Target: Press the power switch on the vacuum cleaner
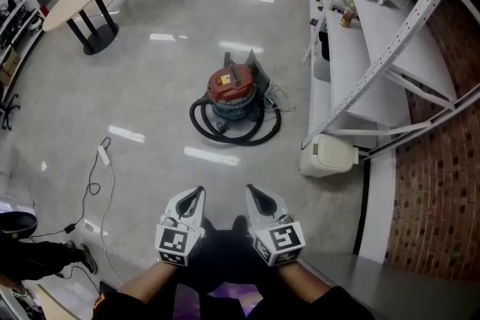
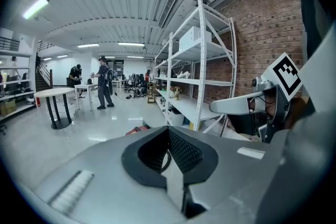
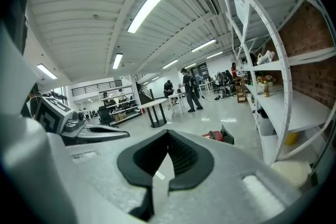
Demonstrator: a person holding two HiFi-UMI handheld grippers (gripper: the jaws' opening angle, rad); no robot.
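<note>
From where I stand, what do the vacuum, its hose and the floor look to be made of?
Vacuum: red lid looks like plastic; the darker drum could be plastic or painted metal. Hose: black, probably flexible plastic or rubber, since it lies coiled. Floor: hard, polished, pale grey; it mirrors the ceiling lights.

No readable text, only square markers

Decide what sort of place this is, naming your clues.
Probably an industrial workshop or lab: white metal shelving against a brick wall, a vacuum cleaner on a polished floor, tables beyond.
</note>
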